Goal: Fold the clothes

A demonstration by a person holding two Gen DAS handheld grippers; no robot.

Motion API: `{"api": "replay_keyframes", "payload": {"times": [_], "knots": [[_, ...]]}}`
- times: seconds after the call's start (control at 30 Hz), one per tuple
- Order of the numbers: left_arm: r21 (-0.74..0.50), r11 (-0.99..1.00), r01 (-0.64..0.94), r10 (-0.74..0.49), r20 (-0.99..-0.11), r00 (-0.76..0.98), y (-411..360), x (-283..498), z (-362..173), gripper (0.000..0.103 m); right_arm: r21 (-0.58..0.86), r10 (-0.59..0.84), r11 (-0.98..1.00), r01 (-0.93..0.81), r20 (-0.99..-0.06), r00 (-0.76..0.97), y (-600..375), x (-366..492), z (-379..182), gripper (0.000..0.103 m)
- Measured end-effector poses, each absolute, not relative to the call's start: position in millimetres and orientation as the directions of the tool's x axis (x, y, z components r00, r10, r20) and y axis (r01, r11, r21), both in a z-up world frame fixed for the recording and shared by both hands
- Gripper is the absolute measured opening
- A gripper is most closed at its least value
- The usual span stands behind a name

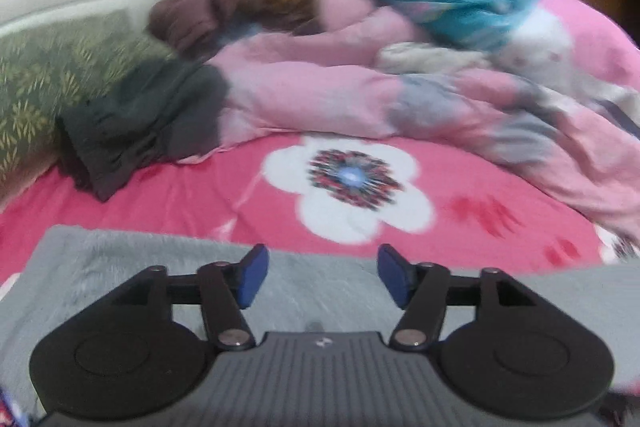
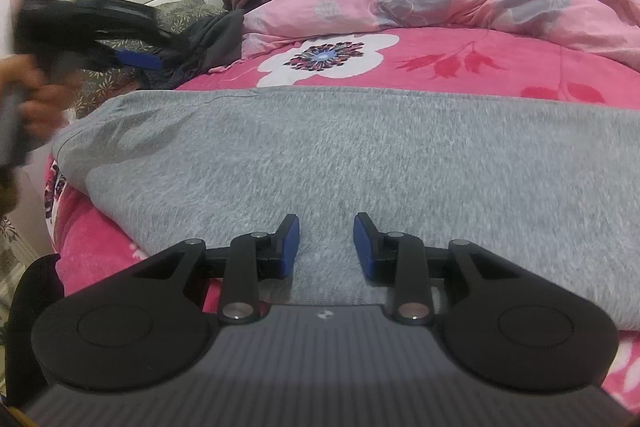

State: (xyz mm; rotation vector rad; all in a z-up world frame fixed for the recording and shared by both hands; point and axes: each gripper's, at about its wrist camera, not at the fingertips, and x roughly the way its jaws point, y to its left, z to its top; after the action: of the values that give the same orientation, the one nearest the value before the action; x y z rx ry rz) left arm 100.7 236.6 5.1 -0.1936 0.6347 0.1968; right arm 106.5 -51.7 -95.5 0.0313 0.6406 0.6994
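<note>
Grey garment (image 2: 340,163) flat on bed (image 2: 480,63) ahead of both hand-held grippers, left (image 1: 323,275) and right (image 2: 326,245), each spread, holding nothing (left view blurred). Fold stage unclear.

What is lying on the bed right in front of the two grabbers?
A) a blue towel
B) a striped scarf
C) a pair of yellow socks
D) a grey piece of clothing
D: a grey garment lies spread on the pink flowered bedsheet, right ahead of the open right gripper and under the open left gripper.
</note>
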Motion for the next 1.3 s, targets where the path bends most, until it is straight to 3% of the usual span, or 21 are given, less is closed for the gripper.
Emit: {"api": "replay_keyframes", "payload": {"times": [0.5,0.7,0.9,1.1,1.3], "knots": [[-0.058,0.969,-0.238,0.130,-0.704,0.699,192,64,-66,0.071,0.110,0.527,0.804,-0.585,-0.588,0.614,-67,57,-78,0.032],[-0.031,0.966,-0.258,0.157,-0.720,0.676,188,66,-66,0.076,0.119,0.576,0.785,-0.608,-0.501,0.646,-52,60,-39,0.032],[-0.007,0.958,-0.286,0.184,-0.749,0.636,184,72,-63,0.087,0.083,0.563,0.753,-0.653,-0.596,0.573,-14,62,-79,0.033],[0.036,0.960,-0.277,0.208,-0.755,0.622,177,76,-65,0.092,0.048,0.557,0.748,-0.662,-0.588,0.587,-28,42,-66,0.036],[0.053,0.958,-0.282,0.223,-0.757,0.615,174,78,-65,0.093,0.087,0.510,0.826,-0.557,-0.537,0.672,-50,80,-45,0.037]]}}
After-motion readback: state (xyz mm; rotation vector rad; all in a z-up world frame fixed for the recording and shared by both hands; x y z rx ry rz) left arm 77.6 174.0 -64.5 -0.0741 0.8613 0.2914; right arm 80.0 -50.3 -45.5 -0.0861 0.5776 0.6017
